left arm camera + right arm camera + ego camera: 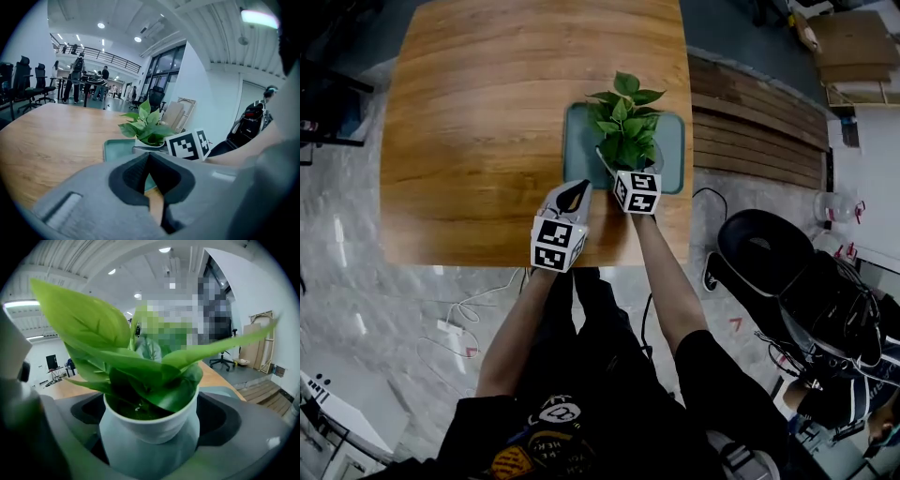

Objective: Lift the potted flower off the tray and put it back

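A small leafy plant in a white pot stands on the teal tray near the wooden table's right front. My right gripper reaches in from the front, and its open jaws lie on either side of the pot; I see no firm squeeze. The leaves fill the right gripper view. My left gripper hovers over the table just left of the tray's front corner, shut and empty. In the left gripper view its pads meet, with the plant, the tray and the right gripper's marker cube beyond.
The wooden table stretches away to the left and back. A slatted wooden bench stands right of the table, with a black bag and seat nearer me. Cables lie on the floor. Office chairs and people stand far off.
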The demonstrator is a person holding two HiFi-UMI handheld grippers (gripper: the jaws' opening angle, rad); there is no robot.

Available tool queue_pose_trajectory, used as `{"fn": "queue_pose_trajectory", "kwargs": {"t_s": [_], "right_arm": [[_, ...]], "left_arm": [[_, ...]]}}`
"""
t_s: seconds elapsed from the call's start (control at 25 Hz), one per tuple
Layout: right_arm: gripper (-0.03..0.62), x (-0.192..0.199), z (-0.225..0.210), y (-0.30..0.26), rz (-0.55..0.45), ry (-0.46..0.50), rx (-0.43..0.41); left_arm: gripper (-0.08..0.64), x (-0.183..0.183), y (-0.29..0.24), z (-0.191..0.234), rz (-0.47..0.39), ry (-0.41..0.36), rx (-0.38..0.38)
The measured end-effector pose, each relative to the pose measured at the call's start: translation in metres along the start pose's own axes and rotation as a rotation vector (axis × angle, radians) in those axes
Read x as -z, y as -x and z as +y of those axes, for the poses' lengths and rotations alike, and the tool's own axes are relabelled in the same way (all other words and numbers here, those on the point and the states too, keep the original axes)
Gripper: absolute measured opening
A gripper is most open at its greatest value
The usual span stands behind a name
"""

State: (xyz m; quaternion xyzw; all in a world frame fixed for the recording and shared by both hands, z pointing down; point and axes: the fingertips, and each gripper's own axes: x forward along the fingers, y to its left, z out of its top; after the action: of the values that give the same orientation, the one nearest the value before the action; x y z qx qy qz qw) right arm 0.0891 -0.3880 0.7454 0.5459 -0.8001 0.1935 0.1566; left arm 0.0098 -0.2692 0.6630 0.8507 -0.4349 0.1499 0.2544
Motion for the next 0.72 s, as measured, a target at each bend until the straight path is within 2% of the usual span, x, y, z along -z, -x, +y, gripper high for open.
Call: {"fn": "queue_pose_trajectory", "kwargs": {"t_s": [0.12, 0.16, 0.32, 0.56, 0.72], "right_arm": [[0.580, 0.000, -0.004, -0.009, -0.020, 0.009, 0.026], [0.546, 0.001, -0.006, -0.009, -0.030, 0.016, 0.037], [0.541, -0.004, -0.004, -0.006, -0.072, 0.024, 0.041], [0.538, -0.049, 0.013, 0.025, -0.169, 0.020, 0.015], [0.538, -0.088, 0.038, 0.069, -0.210, 0.060, -0.006]], "left_arm": [[-0.003, 0.000, 0.000, -0.001, -0.009, 0.004, 0.010], [-0.003, 0.001, 0.000, -0.001, -0.007, 0.004, 0.010], [-0.003, 0.003, 0.005, 0.009, -0.004, 0.013, -0.001], [-0.003, -0.014, 0.019, 0.014, -0.029, 0.001, -0.007], [-0.003, -0.053, 0.051, -0.005, -0.086, -0.023, 0.015]]}}
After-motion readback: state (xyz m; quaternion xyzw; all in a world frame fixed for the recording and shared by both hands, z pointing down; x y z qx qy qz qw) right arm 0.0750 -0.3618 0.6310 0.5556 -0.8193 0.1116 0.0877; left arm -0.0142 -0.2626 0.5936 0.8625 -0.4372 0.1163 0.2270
